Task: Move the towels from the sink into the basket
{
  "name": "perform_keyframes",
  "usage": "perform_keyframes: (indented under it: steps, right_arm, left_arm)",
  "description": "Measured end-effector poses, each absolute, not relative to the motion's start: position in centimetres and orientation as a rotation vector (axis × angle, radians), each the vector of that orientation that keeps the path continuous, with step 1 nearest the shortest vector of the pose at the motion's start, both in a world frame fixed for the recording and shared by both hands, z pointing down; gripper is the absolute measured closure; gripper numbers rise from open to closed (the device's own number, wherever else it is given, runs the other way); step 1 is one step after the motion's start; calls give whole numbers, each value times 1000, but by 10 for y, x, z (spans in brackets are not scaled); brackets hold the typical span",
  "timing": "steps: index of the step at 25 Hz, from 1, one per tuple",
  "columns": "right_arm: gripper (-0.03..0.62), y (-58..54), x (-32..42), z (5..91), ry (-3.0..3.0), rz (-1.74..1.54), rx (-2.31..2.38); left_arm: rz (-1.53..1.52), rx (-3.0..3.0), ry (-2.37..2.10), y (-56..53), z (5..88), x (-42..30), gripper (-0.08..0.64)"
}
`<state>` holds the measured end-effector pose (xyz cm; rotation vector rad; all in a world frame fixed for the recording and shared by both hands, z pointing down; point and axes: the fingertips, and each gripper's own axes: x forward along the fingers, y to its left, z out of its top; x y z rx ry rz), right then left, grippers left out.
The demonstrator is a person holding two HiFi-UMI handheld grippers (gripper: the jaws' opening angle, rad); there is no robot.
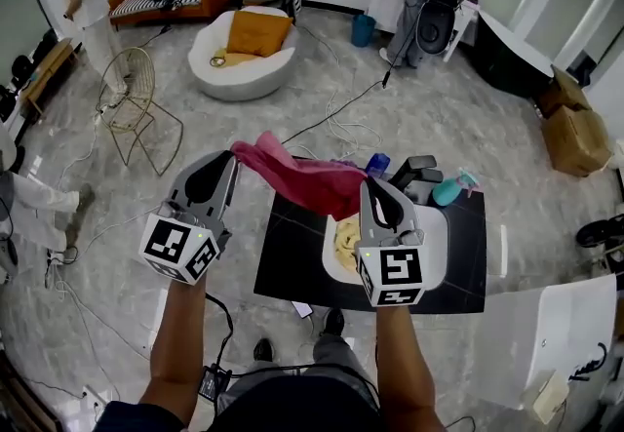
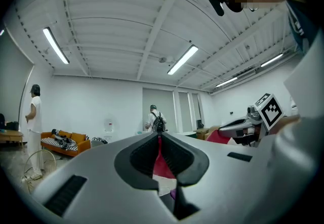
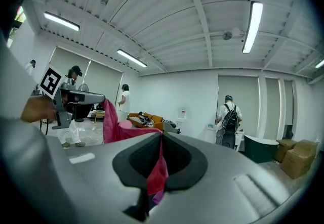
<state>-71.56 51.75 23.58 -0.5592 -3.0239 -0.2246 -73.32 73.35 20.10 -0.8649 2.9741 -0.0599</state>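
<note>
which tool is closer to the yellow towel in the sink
Right. The right tool is over the sink, beside the yellow towel; the left tool is out past the table's left edge. Both grip the red towel.

Above the sink point(image 1: 436, 235), itself smooth glossy white: towel point(image 1: 302, 176) of soft, matt crimson cloth. Inside the sink: yellow towel point(image 1: 346, 237), soft cloth. Around the sink: countertop point(image 1: 292, 255), smooth glossy black. Left gripper point(image 1: 232, 155), right gripper point(image 1: 367, 184): smooth matt grey plastic.
</note>
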Motion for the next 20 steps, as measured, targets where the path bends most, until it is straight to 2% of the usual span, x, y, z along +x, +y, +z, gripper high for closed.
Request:
perform_keyframes:
  steps: [20]
  right_arm:
    - [577,540,-617,163,-3122,-282,-435]
  left_arm:
    - [-125,-1024,2825,759,147,-640,540]
